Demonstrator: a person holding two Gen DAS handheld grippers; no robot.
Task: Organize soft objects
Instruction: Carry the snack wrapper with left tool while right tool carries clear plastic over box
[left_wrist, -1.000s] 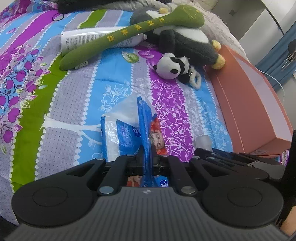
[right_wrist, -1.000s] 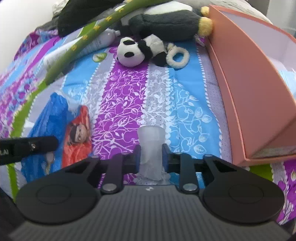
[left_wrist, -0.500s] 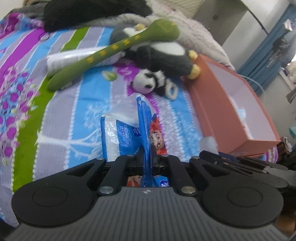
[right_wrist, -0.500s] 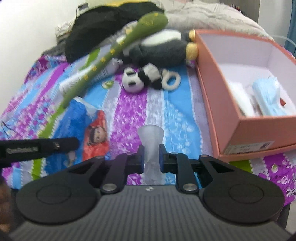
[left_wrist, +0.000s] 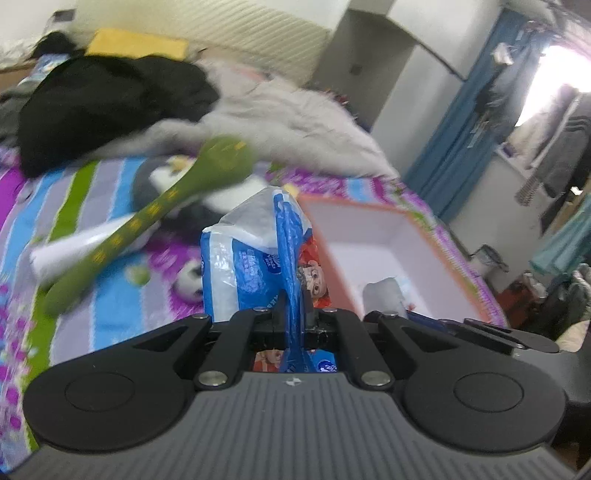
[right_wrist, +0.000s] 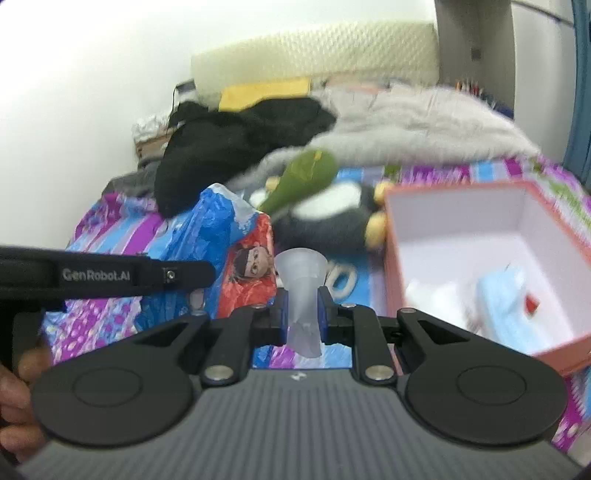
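My left gripper (left_wrist: 293, 306) is shut on the plastic wrap of a blue tissue pack (left_wrist: 255, 258) and holds it up above the bed; the pack also shows in the right wrist view (right_wrist: 225, 236). My right gripper (right_wrist: 302, 306) is shut on a frosted clear plastic piece (right_wrist: 302, 280), also lifted. An open orange box (left_wrist: 391, 236) with a white inside sits to the right and holds a light blue pack (right_wrist: 509, 299) and a white item (left_wrist: 382, 295).
On the striped bedspread (left_wrist: 110, 295) lie a long green plush (left_wrist: 155, 218), a penguin plush (right_wrist: 332, 218), a small panda plush (left_wrist: 190, 282) and a white tube (left_wrist: 74, 251). Black clothes (left_wrist: 110, 96) and a grey fluffy blanket (left_wrist: 295, 125) lie behind.
Both grippers have risen high above the bed with their loads. The views now look down into the orange box and farther across the room.
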